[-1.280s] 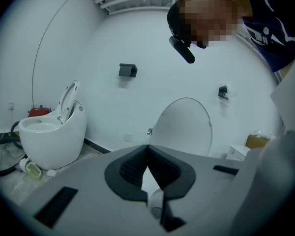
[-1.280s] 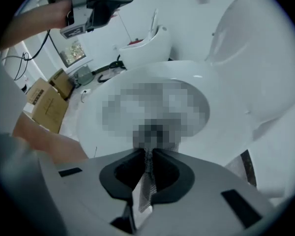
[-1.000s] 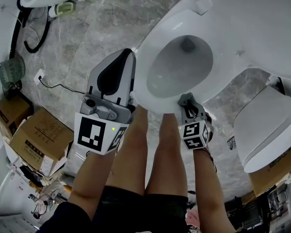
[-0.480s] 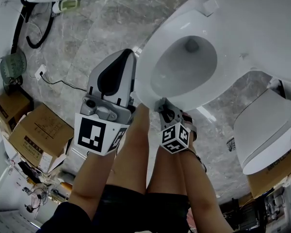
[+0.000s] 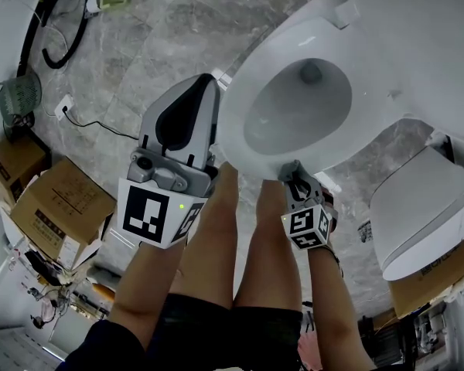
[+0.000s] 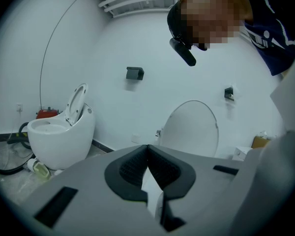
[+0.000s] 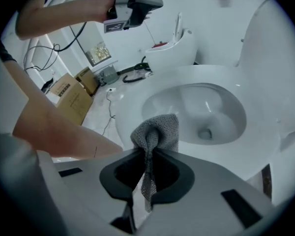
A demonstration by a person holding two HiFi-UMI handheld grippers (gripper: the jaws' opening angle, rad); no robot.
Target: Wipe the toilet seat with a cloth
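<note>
One cloth, grey mesh, which we judge soft, light and limp, best taken bunched. Our right gripper pinches its fold at the toilet seat front rim. Our left gripper is raised aside, jaws pressed together, empty.

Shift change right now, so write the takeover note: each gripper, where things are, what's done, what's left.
Right gripper: shut on the grey cloth, at the toilet seat's front rim.
Left gripper: shut, empty, held up to the left of the seat.
Done: cloth gripped and brought to the seat; how much has been wiped cannot be told.
Left: wipe round the whole seat.
</note>
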